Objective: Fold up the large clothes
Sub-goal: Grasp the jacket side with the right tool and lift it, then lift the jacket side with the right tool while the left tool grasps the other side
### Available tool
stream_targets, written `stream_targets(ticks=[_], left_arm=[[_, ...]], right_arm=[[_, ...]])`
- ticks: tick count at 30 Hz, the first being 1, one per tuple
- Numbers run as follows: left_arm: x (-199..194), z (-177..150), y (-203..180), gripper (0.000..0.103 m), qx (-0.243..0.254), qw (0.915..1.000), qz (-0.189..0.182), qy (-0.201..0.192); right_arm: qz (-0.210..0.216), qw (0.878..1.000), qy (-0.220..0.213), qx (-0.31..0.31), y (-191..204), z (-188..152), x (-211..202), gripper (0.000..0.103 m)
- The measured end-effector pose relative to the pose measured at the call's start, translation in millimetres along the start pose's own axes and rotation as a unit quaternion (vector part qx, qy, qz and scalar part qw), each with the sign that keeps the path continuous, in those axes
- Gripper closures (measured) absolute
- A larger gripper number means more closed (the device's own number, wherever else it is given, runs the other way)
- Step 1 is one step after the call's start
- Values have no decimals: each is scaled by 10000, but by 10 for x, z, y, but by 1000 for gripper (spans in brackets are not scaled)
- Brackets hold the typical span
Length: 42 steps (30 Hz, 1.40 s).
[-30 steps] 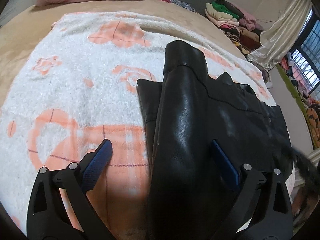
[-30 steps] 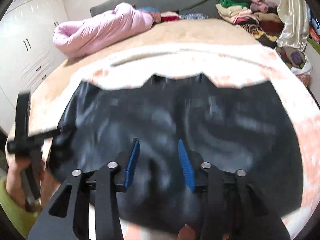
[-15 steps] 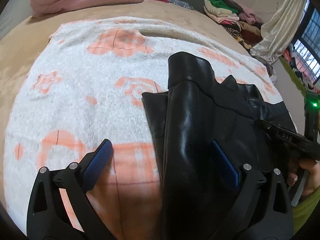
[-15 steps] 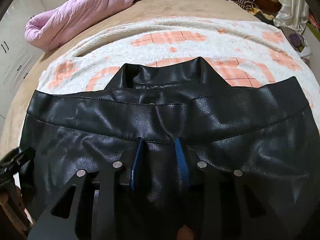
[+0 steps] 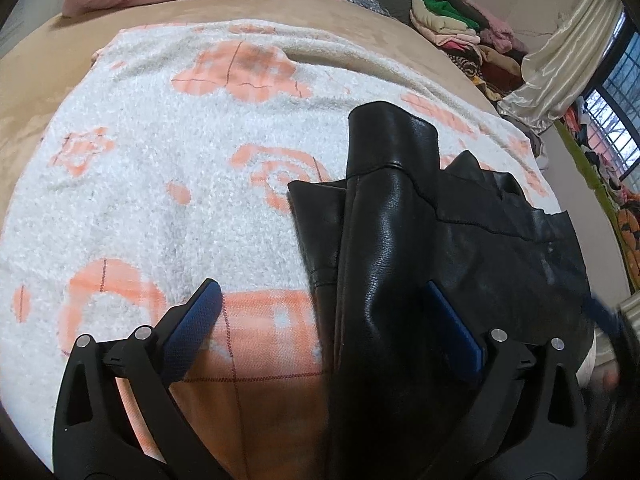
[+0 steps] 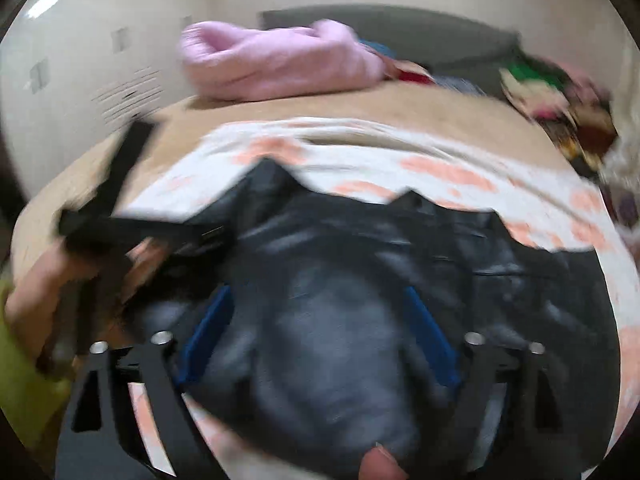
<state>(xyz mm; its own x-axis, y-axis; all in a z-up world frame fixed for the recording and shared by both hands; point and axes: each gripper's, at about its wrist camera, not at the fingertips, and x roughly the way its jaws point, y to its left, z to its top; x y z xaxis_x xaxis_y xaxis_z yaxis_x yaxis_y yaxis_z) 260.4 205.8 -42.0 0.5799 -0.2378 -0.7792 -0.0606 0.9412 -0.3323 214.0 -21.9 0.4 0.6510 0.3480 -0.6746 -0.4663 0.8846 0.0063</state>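
A black leather jacket lies partly folded on a white blanket with orange shapes; one sleeve is laid lengthwise over the body. My left gripper hovers open over its near left edge, with the sleeve running close to the right pad but not pinched. In the blurred right wrist view the right gripper is over the jacket. Its jaws are opening wide, with leather below and between them but no pad pressing on it. A hand in a green sleeve holds the left gripper at that view's left.
The blanket covers a tan bed. A pink quilt and a grey cushion lie at the far end. Stacked folded clothes sit at the far right, by a curtain and a window.
The right gripper's jaws went from narrow on the jacket's leather to wide apart, and it swung quickly, blurring its view. The left gripper stayed open and almost still.
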Motion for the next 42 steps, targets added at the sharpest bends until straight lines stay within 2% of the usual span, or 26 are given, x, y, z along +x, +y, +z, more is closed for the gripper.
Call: stream_targets(ticks=[4, 6, 10, 13, 15, 17, 18, 19, 21, 22, 25, 29, 30, 31, 33, 34, 35, 36, 38, 42], left_arm=[[-68, 29, 18, 9, -44, 10000, -17, -77], [-69, 34, 42, 9, -91, 9999, -48, -63], [-51, 33, 85, 9, -173, 9997, -151, 7], [-44, 25, 89, 9, -184, 9997, -174, 7], [-36, 21, 100, 9, -200, 9996, -189, 26], [-17, 14, 114, 9, -241, 9994, -225, 63], [-10, 10, 123, 9, -260, 9993, -242, 71], [-4, 15, 132, 9, -276, 9992, -261, 75], [6, 9, 148, 9, -321, 9989, -329, 102], [7, 8, 155, 9, -342, 9987, -367, 117], [-3, -1, 188, 9, -508, 9969, -582, 131], [-15, -23, 184, 9, -708, 9942, -800, 160], [-9, -32, 185, 9, -819, 9918, -955, 213], [-7, -44, 181, 11, -899, 9894, -1112, 236], [-5, -62, 149, 29, -1004, 9839, -1451, 269], [-2, -67, 122, 49, -1036, 9807, -1633, 290], [-6, -80, 85, 59, -1072, 9766, -1838, 299], [-20, -86, 62, 61, -1073, 9768, -1836, 268], [-90, -93, -2, 72, -977, 9781, -1831, 150], [-295, -105, -165, 75, -1014, 9736, -2040, -146]], right_arm=[[-184, 9927, -98, -1187, 593, -192, -56, 10], [-338, 9853, 78, -1672, 824, -297, 76, 10], [-687, 9711, 371, -2254, 1066, -444, 367, 10], [-1046, 9604, 354, -2556, 1152, -505, 521, 11], [-1141, 9590, 303, -2576, 1183, -501, 566, 12], [-1084, 9564, 259, -2701, 1205, -524, 553, 27], [-1018, 9552, 237, -2768, 1219, -544, 539, 42], [-1011, 9528, 168, -2859, 1254, -560, 526, 53], [-1173, 9439, -81, -3085, 1302, -614, 444, 65], [-1229, 9432, -186, -3080, 1303, -611, 404, 71], [-1228, 9515, -404, -2792, 1250, -532, 282, 77], [-985, 9669, -529, -2293, 1124, -433, 174, 80], [-951, 9682, -545, -2247, 1104, -423, 162, 81], [-934, 9690, -562, -2215, 1093, -422, 149, 81], [-895, 9708, -571, -2151, 1058, -410, 138, 81], [-863, 9720, -561, -2112, 1046, -405, 132, 81], [-829, 9733, -568, -2065, 1018, -396, 126, 81], [-800, 9746, -589, -2009, 1037, -418, 92, 81], [-721, 9768, -647, -1910, 1000, -430, 38, 81], [-720, 9751, -802, -1936, 974, -450, -112, 82]])
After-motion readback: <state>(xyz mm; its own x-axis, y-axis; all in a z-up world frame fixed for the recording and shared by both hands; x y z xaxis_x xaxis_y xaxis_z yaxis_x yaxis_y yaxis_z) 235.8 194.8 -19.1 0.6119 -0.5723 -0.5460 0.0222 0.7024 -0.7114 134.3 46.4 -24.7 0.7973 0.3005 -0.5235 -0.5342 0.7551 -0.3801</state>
